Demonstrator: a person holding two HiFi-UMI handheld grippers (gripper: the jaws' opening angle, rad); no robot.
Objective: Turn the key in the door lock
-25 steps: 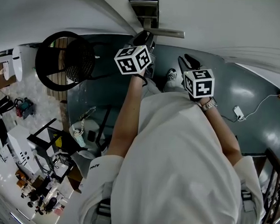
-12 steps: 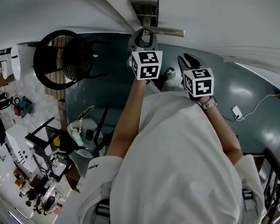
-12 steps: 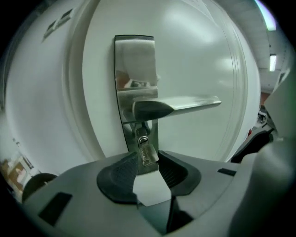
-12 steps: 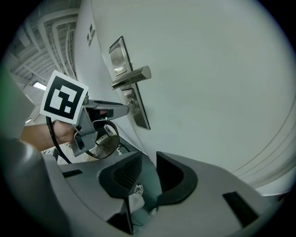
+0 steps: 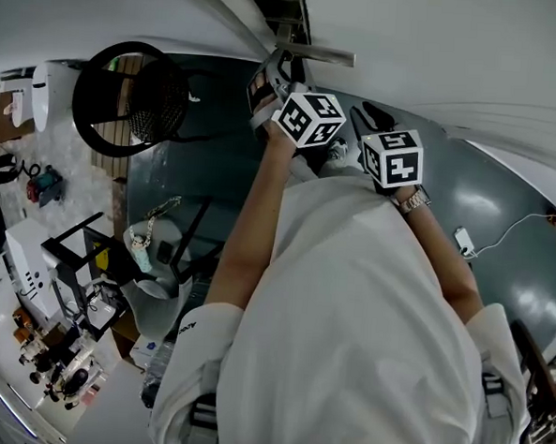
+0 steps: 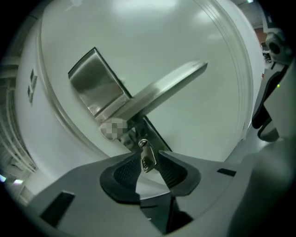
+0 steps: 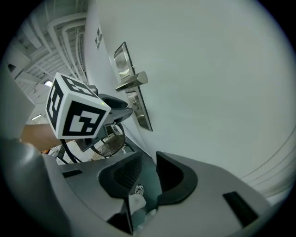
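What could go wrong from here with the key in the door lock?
1. The left gripper seems to clamp the key only with the very tips of its pads, on the key's thin head. A twist could make it slip out.
2. The lever handle juts out right above the key, so the gripper might knock against it if it rolls.
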